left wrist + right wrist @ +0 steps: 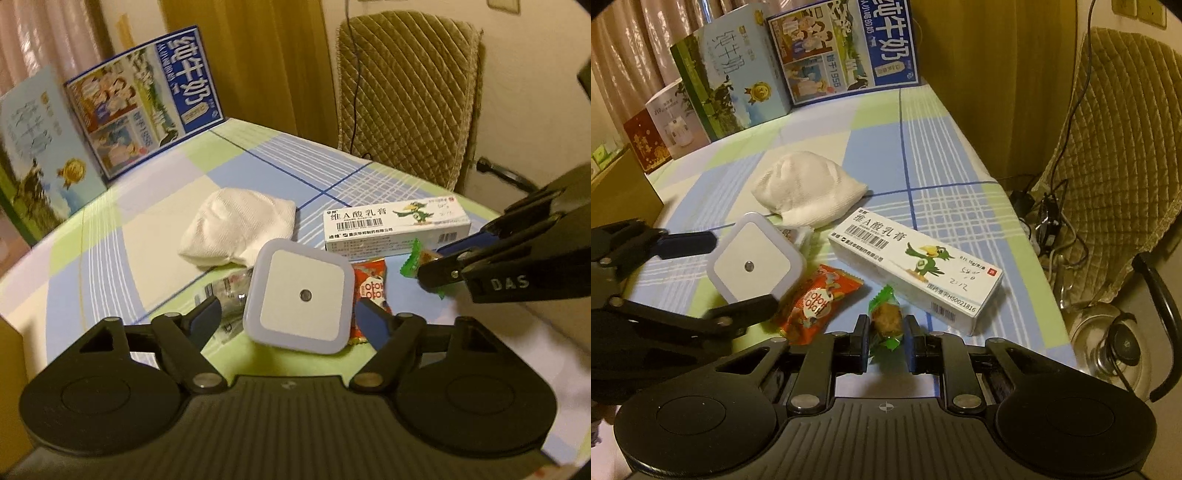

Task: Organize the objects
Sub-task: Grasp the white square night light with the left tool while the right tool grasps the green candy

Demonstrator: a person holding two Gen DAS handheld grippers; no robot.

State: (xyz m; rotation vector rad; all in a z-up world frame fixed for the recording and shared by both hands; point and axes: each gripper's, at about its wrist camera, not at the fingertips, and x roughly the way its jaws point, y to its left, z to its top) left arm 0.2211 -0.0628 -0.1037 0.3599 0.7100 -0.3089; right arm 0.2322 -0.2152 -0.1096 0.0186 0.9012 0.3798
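The night light [300, 295], a white square with rounded corners and a small round sensor in its face, serves as the landmark on the checked tablecloth [147, 206]. The left gripper [291, 317] has its blue-tipped fingers spread wide on either side of the night light, one finger at each flank; from this angle it is hard to say whether the tips actually touch its sides. Just beside the night light, toward the right gripper, lies an orange snack packet [816, 302], partly tucked against the light's edge. Behind the night light sits a crumpled white cloth [809, 192], and a clear wrapper [225, 291] pokes out from under the light's other side. Beyond the snack packet, farther from the night light, a long white ointment box [916, 273] with a green bird printed on it lies flat.

The right gripper [886, 332] is clamped on a green-wrapped candy [886, 317], its two fingers pressed against the brown sweet, with the green wrapper ends flaring out in front of and behind them. The candy sits between the snack packet and the ointment box, near the night light.

Well behind the night light, at the far edge of the table, two milk cartons [846, 48] stand upright side by side. A quilted chair [406, 92] stands past the table edge.
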